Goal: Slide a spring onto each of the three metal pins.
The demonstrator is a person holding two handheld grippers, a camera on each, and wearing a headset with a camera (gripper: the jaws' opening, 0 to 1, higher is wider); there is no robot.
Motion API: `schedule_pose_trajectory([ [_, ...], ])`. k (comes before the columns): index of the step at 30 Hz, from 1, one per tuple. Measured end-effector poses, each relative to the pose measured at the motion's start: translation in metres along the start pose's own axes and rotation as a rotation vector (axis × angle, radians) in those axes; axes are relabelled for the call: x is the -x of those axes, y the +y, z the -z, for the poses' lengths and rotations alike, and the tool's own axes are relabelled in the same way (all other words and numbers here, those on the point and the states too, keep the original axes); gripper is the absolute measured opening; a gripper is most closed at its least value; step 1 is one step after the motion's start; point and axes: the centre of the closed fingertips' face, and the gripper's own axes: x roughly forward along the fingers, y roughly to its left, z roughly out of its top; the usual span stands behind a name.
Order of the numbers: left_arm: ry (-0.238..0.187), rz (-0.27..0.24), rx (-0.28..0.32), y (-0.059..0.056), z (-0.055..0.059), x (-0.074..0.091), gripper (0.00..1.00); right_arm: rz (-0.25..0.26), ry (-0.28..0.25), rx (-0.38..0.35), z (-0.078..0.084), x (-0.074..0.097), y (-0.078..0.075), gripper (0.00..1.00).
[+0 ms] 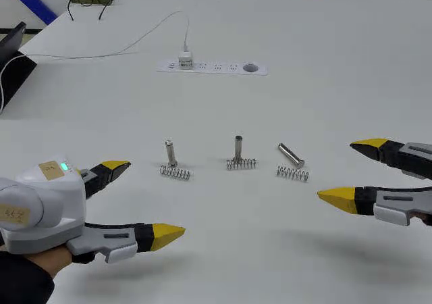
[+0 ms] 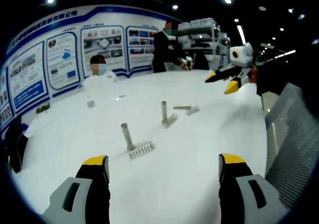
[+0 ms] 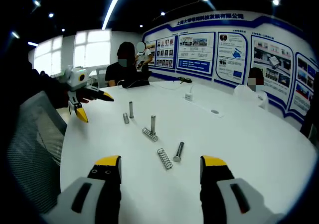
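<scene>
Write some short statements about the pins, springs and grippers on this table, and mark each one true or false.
1. The left spring, middle spring and right spring all lie on the table, none on a pin. True.
2. All three pins stand upright. False: the right pin lies on its side; the left pin and middle pin stand.
3. One gripper holds a spring. False: the left gripper and right gripper both have open, empty jaws.
4. A charger is plugged into the power strip. True.

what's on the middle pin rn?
Nothing: the middle pin stands upright and bare. A spring lies on the table in front, covering its foot in the head view.
</scene>
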Motion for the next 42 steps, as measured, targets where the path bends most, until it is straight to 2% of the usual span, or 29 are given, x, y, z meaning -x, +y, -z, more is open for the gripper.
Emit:
schedule_pose_trajectory([
  [8, 0.002, -0.003, 0.0, 0.0, 0.0, 0.0, 0.92, 0.001, 0.007, -0.012, -0.007, -0.007, -0.007, 0.6],
  [23, -0.001, -0.011, 0.002, 0.0, 0.001, 0.002, 0.92, 0.027, 0.107, -0.011, -0.012, -0.042, -0.031, 0.45],
  [35, -0.002, -0.008, 0.001, -0.002, 0.002, 0.001, 0.92, 0.048, 0.197, -0.032, -0.003, -0.076, -0.039, 0.31],
  [42, -0.005, -0.008, 0.0, -0.002, 0.002, 0.002, 0.92, 0.068, 0.237, -0.072, 0.004, -0.096, -0.045, 0.25],
])
